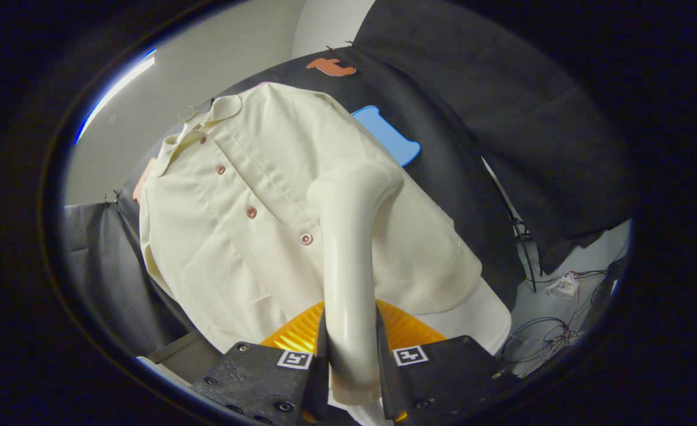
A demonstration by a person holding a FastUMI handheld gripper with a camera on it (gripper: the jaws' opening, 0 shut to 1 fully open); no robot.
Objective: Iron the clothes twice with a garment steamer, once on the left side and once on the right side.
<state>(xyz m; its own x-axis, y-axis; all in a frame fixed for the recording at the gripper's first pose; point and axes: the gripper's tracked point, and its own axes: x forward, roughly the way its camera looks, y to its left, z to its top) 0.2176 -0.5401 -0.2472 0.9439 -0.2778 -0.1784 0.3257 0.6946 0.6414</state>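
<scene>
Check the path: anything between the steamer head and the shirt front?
Nothing visible. The gripper is shut on the steamer handle, and the steamer's head already sits in front of the hanging shirt, beside the button placket. No object shows between them; actual contact with the fabric can't be told.

Shirt [248, 236] hem behind the steamer [348, 254], its head's face turned away.
</scene>
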